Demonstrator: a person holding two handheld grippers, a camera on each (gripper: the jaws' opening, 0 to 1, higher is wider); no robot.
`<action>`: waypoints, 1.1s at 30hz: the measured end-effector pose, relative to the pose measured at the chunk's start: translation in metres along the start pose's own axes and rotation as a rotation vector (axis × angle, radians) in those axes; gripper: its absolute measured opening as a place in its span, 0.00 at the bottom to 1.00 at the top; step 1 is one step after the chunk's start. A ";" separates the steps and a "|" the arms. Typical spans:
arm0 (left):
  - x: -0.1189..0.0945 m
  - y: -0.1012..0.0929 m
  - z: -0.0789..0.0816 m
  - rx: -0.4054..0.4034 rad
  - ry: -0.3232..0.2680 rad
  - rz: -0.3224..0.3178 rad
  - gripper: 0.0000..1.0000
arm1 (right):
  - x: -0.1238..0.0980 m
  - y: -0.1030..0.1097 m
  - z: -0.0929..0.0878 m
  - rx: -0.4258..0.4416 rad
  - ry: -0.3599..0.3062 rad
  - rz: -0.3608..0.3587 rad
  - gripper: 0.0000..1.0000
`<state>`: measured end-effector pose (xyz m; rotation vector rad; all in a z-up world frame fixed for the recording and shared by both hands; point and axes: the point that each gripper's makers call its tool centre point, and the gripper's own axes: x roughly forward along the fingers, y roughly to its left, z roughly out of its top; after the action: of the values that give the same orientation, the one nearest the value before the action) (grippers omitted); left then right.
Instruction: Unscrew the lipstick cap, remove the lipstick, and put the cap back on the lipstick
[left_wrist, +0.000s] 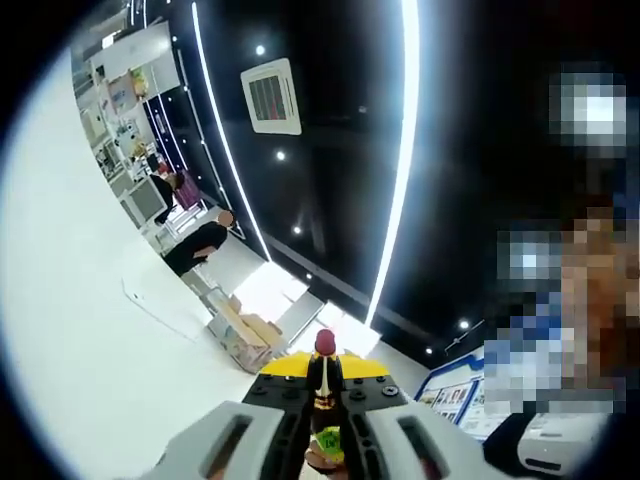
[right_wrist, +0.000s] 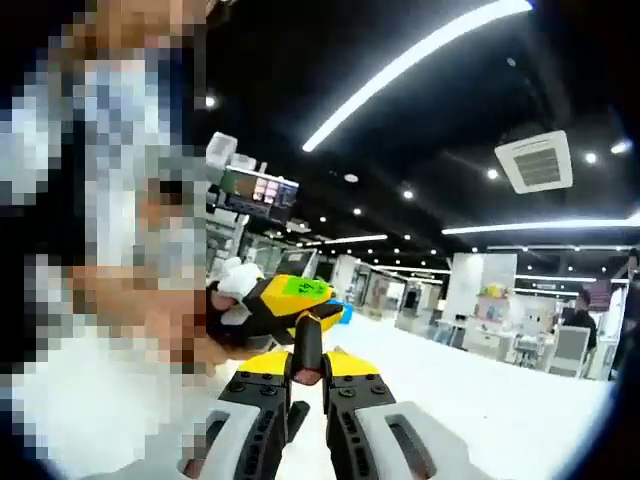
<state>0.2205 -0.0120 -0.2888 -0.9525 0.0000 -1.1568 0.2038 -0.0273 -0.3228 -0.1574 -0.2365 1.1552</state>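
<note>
In the left gripper view, the left gripper has its fingers closed tight on the black lipstick, whose dark red tip sticks up at 12 o'clock, with a person in black far off at 10 o'clock and a square ceiling vent above. In the right gripper view, the right gripper pinches the thin black cap between its fingers, and the other gripper, yellow and black, sits just past it at 11 o'clock. A green sticker on that gripper has writing too small to read.
</note>
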 end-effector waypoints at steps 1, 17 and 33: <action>0.000 0.000 -0.001 -0.001 0.001 0.003 0.09 | 0.000 -0.001 -0.001 0.015 -0.001 0.001 0.11; 0.001 0.001 -0.005 -0.004 0.015 0.000 0.09 | -0.002 0.002 -0.002 0.876 -0.104 0.129 0.12; 0.003 -0.011 -0.004 0.030 0.010 -0.047 0.09 | -0.006 0.013 0.013 1.556 -0.267 0.317 0.15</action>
<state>0.2118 -0.0177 -0.2826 -0.9245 -0.0317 -1.2013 0.1865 -0.0276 -0.3145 1.3691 0.5084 1.3841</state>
